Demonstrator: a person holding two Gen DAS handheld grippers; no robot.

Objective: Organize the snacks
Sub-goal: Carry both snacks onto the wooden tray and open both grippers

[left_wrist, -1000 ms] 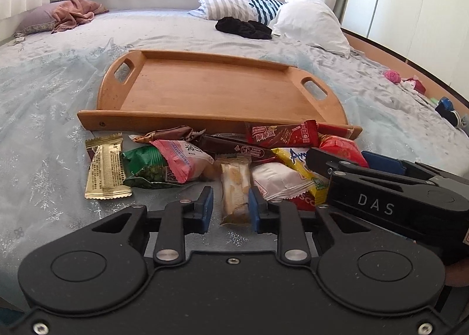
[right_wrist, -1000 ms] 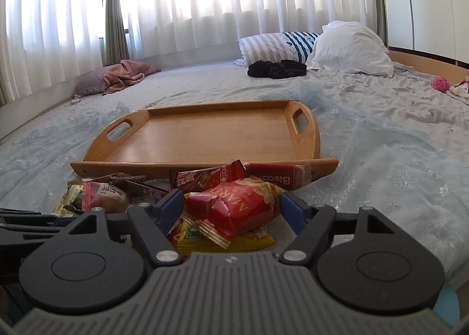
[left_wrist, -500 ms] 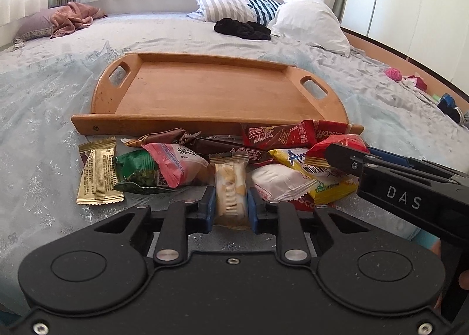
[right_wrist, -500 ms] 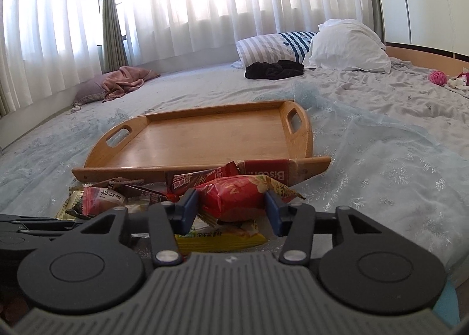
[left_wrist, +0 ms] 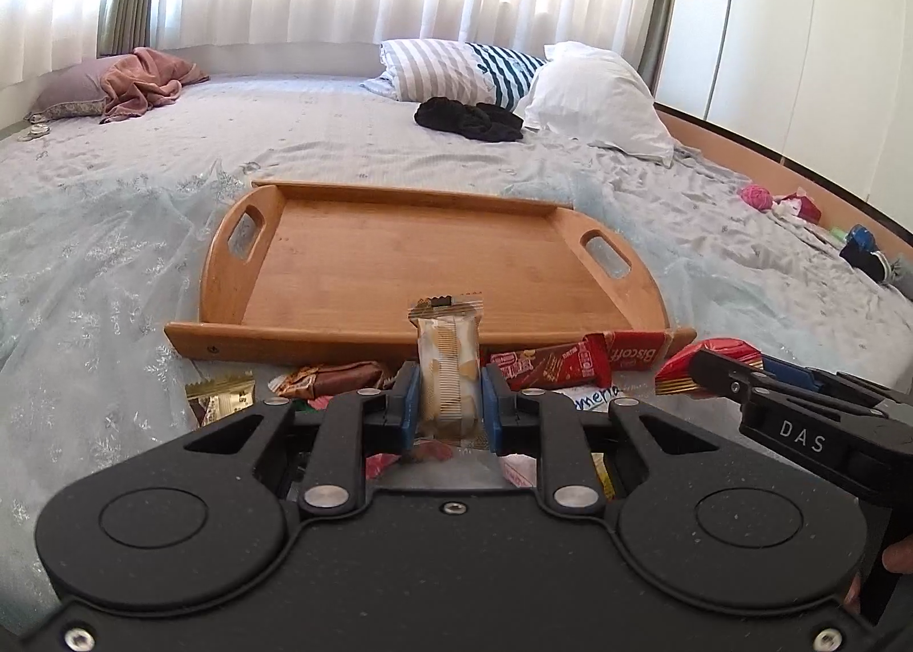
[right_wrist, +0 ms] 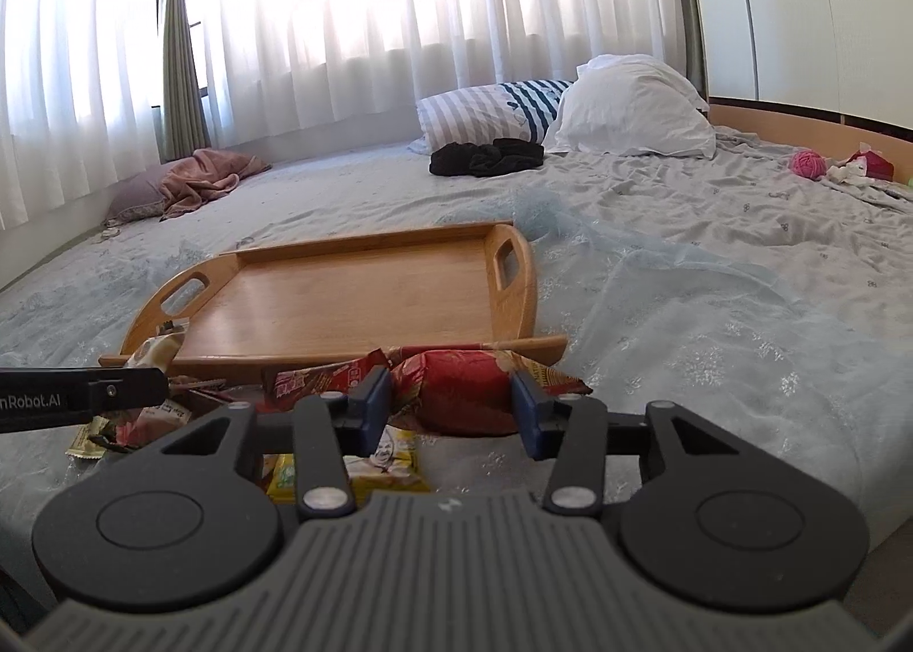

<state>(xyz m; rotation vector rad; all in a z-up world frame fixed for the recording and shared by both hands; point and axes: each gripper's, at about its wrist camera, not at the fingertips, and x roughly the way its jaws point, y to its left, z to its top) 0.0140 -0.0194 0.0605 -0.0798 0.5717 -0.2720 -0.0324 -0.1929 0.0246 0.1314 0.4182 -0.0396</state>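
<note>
Left claw [left_wrist: 451, 405] gripping a wafer packet [left_wrist: 447, 367] upright, right claw [right_wrist: 451, 405] closing on a red snack bag [right_wrist: 456, 388] (pads pressing it), wooden tray [left_wrist: 399, 335] on the bed [left_wrist: 85, 264] beyond the snack pile

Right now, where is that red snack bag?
The red snack bag sits between the closing right gripper pads, just before the wooden tray near edge, above the yellow packet.

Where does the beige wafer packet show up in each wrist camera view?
Left wrist: beige wafer packet stands upright at lower centre, clamped in the left gripper.
Right wrist: same packet at far left, above the left gripper's finger.
Shared landmark: the wooden tray just behind it.
</note>
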